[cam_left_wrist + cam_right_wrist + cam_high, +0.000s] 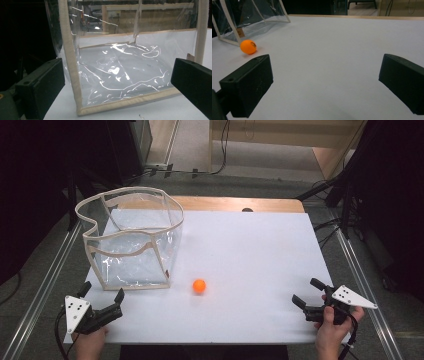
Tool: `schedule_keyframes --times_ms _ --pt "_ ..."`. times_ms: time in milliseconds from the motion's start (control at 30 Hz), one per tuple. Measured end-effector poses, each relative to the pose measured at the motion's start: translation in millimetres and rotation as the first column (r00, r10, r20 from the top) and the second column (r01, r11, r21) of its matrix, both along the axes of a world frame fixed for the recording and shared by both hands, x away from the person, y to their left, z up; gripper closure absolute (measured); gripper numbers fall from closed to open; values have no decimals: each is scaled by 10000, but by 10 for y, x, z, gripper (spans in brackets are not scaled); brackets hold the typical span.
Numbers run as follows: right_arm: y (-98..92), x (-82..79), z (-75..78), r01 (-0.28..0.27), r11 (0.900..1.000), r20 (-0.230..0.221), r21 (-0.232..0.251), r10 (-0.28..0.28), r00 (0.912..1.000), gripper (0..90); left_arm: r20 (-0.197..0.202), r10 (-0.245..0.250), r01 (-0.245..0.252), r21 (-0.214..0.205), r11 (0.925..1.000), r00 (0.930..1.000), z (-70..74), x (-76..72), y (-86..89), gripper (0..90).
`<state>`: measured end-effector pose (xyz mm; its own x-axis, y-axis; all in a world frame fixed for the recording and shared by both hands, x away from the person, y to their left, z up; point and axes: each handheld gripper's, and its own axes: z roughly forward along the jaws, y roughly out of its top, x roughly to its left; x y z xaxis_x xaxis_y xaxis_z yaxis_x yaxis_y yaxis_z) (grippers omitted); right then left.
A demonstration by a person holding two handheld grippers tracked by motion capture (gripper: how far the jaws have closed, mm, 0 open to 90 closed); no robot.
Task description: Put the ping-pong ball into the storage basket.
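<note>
The orange ball [199,286] lay on the white table [250,250] just beside the clear bag's [131,240] near corner, with bare surface between it and the right gripper [308,295], while both grippers, the left gripper [103,296] facing the bag, gaped wide and empty near the table's front edge.

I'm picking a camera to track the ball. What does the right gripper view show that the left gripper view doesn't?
Right gripper view alone: the orange ball on the white table, just off the bag's near corner, and a broad stretch of bare tabletop between that gripper's open jaws.

Left gripper view alone: a close look through the clear bag's wall to its wrinkled floor, with nothing seen inside.

Both: the bag with its beige trim, the white table, and a pair of black jaws standing wide apart with nothing between them.
</note>
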<state>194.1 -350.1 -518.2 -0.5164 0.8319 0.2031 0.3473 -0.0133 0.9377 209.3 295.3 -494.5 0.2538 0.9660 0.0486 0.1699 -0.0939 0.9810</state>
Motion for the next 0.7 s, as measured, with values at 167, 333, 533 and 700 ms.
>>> schedule_keyframes --times_ms 167,333,533,700 --pt "17 9 14 30 10000 -60 -22 -30 10000 0 -8 1 -1 36 10000 10000 -1 3 -2 0" --pt "64 27 52 -189 9997 -104 -169 187 9998 0 -20 4 -4 220 9998 10000 -5 7 -27 0" --pt "146 44 78 -321 9986 -169 -428 314 9994 0 -23 -39 40 226 9997 10000 -5 6 -23 0" --pt "273 82 164 -450 9947 -415 -923 413 9983 0 -15 -50 51 299 9995 10000 -7 5 -27 0"
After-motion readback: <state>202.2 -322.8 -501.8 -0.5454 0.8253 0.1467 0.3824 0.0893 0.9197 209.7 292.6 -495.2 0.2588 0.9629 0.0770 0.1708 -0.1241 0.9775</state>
